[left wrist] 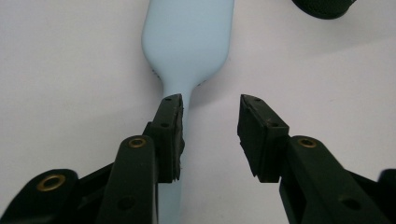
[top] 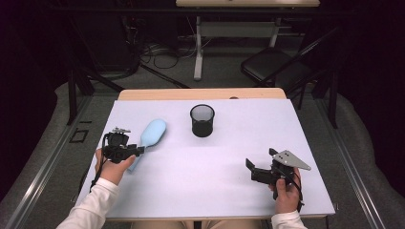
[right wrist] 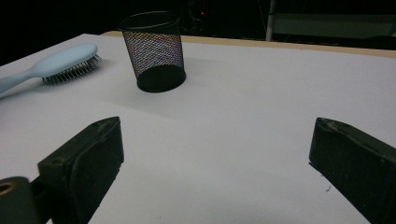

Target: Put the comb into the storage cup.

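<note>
room: pretty dark around the edges, grey floor, cables on it, a dark chair (top: 267,64) and a pale desk frame (top: 198,45) behind the work area
tabletop: white rectangular tabletop (top: 239,191) with a wooden strip along the far edge, plain and matte, so nothing slides around much I'd guess
mesh cup: black wire-mesh pen cup (top: 202,120) standing upright mid-table, well apart from both hands; looks like the spot the brush is headed for
brush: pale blue plastic hairbrush (top: 152,135) lying bristles-down on the left part of the tabletop, handle pointing back at the person, which makes it easy to pinch
left gripper: left gripper (left wrist: 210,100) sits low over the handle, jaws partly apart; one pad is against the handle, the other clear of it, so no real squeeze on it
right gripper: right gripper (top: 250,168) parked near the right front, jaws wide, nothing in them, just waiting
</note>
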Demonstrator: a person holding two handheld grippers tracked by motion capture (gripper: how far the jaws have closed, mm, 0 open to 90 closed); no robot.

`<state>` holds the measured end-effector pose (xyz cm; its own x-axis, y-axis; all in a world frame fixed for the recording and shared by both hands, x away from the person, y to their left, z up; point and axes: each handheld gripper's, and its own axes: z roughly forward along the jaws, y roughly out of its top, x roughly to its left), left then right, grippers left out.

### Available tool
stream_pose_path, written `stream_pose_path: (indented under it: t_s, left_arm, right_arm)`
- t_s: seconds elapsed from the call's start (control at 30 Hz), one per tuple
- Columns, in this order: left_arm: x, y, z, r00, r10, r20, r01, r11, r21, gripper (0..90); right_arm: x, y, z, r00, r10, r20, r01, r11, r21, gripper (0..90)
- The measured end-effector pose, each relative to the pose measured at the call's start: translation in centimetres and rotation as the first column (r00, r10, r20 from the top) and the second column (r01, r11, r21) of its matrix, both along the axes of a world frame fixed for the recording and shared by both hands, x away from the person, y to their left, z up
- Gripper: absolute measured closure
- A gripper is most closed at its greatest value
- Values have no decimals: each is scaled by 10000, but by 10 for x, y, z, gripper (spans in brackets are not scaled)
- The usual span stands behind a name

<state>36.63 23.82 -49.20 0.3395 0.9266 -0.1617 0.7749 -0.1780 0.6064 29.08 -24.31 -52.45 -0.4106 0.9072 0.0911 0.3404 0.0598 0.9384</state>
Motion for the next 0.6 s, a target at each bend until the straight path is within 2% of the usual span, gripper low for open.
stream_pose_path:
  t_s: [0.1, 0.13, 0.33, 0.47, 0.6]
  left_arm:
    - [0, 1, 1, 10000, -8, 30, 8, 10000, -59, 569]
    - [1, 2, 1, 9999, -89, 146, 87, 9999, 73, 557]
    - [1, 3, 3, 9996, -147, 246, 143, 9997, 179, 507]
    - [2, 5, 4, 9986, -260, 452, 249, 9994, 241, 475]
    - [3, 5, 5, 9988, -266, 413, 256, 9994, 251, 467]
  right_arm:
    - [0, 0, 0, 10000, 12, -17, -12, 10000, 1, 26]
    - [0, 0, 0, 10000, 15, -20, -15, 10000, -2, 25]
    - [0, 0, 0, 10000, 14, -11, -14, 10000, -36, 25]
    - [0, 0, 0, 10000, 21, -26, -21, 10000, -48, 26]
    - [0, 0, 0, 10000, 7, -25, -7, 10000, -16, 26]
